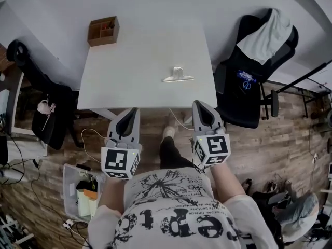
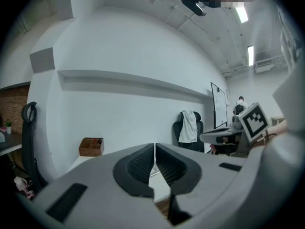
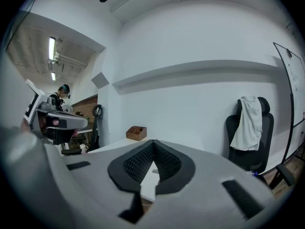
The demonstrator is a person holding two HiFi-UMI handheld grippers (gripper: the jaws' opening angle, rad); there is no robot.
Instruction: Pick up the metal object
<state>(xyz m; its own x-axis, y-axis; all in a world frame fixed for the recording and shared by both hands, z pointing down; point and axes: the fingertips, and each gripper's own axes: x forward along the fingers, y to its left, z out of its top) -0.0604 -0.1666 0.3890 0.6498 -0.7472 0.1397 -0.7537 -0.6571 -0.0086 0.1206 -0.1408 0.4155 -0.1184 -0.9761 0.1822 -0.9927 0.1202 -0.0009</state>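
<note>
Nearest the person, the left grey two-jaw gripper (image 1: 134,111) and the right grey two-jaw gripper (image 1: 200,106) hang just off the front edge of the white rectangular table (image 1: 140,82). Each has its jaws pressed together with nothing between them. Farther on, the small silver metal object (image 1: 177,75) lies on the tabletop, right of centre and well clear of both. At the far left corner sits a brown wooden compartment box (image 1: 103,30).
</note>
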